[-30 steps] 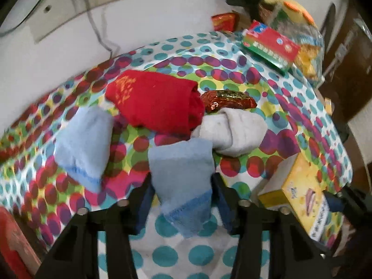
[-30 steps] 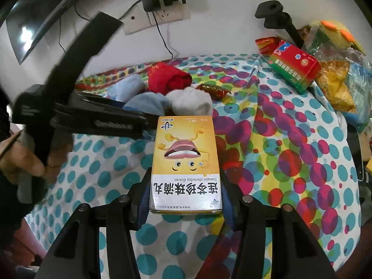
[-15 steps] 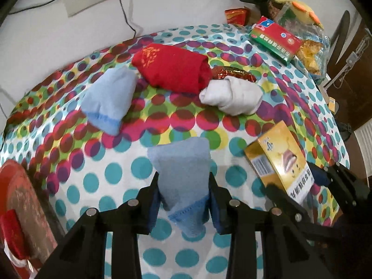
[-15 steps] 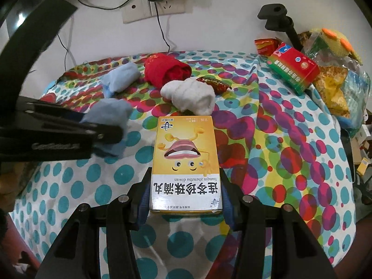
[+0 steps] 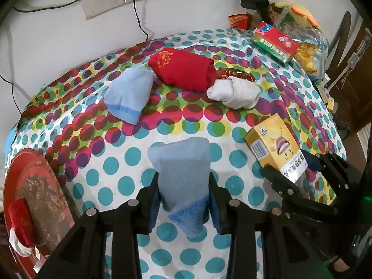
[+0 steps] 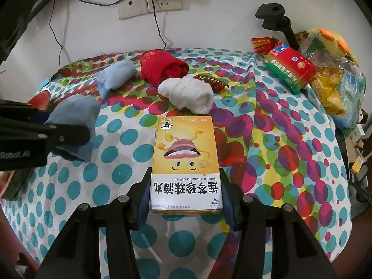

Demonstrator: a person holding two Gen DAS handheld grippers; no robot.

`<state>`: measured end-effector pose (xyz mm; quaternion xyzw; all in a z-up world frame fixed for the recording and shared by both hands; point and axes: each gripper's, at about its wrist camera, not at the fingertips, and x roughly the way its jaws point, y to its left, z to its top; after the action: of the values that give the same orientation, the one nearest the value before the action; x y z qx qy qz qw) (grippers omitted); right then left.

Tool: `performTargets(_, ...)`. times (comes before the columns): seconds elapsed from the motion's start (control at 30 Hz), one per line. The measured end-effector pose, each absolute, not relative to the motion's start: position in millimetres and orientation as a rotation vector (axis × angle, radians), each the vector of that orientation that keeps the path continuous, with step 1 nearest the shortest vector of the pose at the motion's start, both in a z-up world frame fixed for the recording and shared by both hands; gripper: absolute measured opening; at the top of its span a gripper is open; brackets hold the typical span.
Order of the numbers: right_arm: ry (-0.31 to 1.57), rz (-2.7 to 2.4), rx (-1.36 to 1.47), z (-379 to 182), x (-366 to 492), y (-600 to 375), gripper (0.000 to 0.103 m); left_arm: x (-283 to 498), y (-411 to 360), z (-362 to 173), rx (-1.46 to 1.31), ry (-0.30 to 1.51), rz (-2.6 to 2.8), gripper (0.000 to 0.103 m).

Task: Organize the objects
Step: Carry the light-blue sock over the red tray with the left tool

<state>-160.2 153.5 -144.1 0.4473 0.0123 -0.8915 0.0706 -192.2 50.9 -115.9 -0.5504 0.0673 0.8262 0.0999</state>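
While the left tool [image 5: 183, 200] is clamped on the blue sock [image 5: 183, 176] above the desk's [image 5: 130, 155] near edge, carry it level toward its twin [image 5: 127, 93] (far-left). The right tool [image 6: 183, 200] grips the yellow box [image 6: 186, 162]; keep it clear.

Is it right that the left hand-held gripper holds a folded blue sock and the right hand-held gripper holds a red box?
Not quite. The left hand-held gripper does hold the folded blue sock, but the box in the right hand-held gripper is yellow, as the right wrist view shows. The red and green box lies at the far right of the table.
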Motion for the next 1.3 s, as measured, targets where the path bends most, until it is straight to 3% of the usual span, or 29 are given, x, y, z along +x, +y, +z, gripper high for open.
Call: performTargets(1.3,0.082,-2.708,1.444,-145.5,-137.6,134.4,0.048,-143.3,-52.5,-82.5,-1.665,-0.017,2.643,0.036)
